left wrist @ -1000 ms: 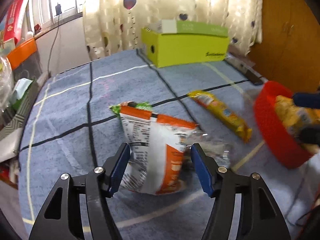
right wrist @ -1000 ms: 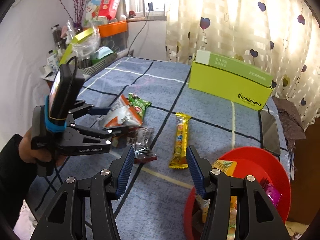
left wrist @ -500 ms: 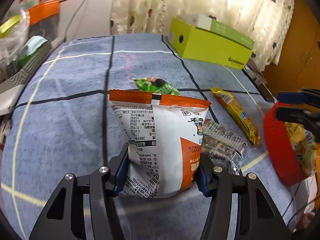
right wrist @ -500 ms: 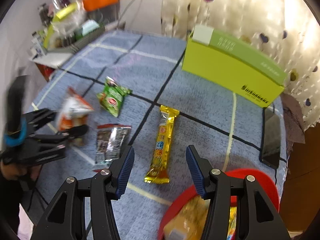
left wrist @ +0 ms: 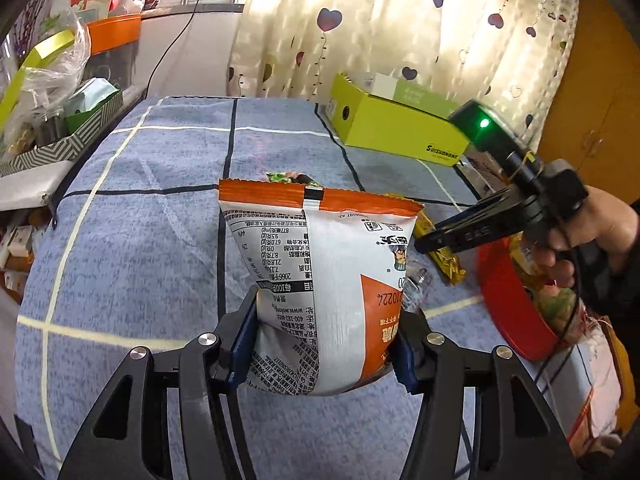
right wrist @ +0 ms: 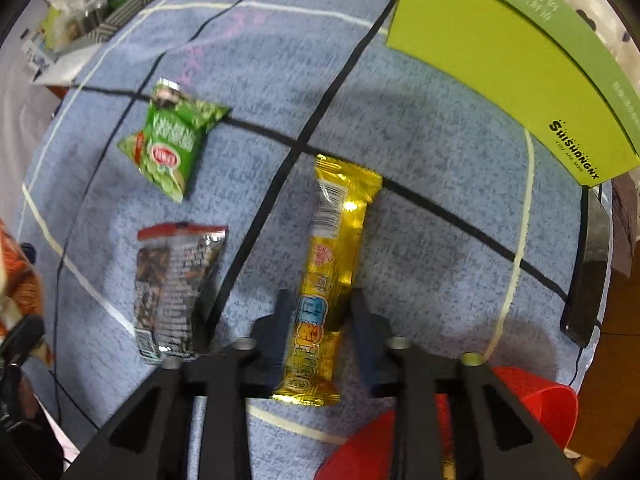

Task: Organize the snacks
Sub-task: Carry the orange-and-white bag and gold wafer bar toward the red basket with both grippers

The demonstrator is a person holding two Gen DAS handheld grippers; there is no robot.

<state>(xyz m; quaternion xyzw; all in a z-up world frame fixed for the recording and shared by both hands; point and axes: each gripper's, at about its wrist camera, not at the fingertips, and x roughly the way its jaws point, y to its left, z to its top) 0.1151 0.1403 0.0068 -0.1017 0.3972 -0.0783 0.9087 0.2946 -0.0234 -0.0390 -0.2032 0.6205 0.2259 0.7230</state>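
**Entry: two snack packets in hand, red basket alongside**

Item 1. Left gripper (left wrist: 322, 354). Jaws part-way open and pressed on the lower end of the orange-and-white snack bag (left wrist: 320, 280), which stands up clear of the blue cloth (left wrist: 140, 240). Hold is low on a puffy, air-filled pack; the sealed top leans away from the jaws. Risk, as judged: the bag may pivot or slide out on the way to the red basket (left wrist: 508, 304), since slick film gives the pads little purchase.

Item 2. Right gripper (right wrist: 318, 316). Pointing down over the yellow snack bar (right wrist: 332, 272), jaws closing with the bar's lower half between them. The frame is blurred here, so whether the pads have met the wrapper cannot be told for certain. Risk, as judged: the grip falls near one end, so the long bar may droop or swing once raised; the foil wrapper may also crumple and slip.

Item 3. Snacks on the cloth. Green packet (right wrist: 174, 146), lying flat, well apart from the bar. Dark clear-film packet (right wrist: 174, 288), flat, just beside the right gripper's left finger; a sideways move could drag it.

Item 4. Red basket. At the near right of the cloth, already holding several yellow packets. Rim sits close to the right gripper; a low carry might clip it.

Item 5. Lime-green box (right wrist: 512, 60), at the far edge, untouched.
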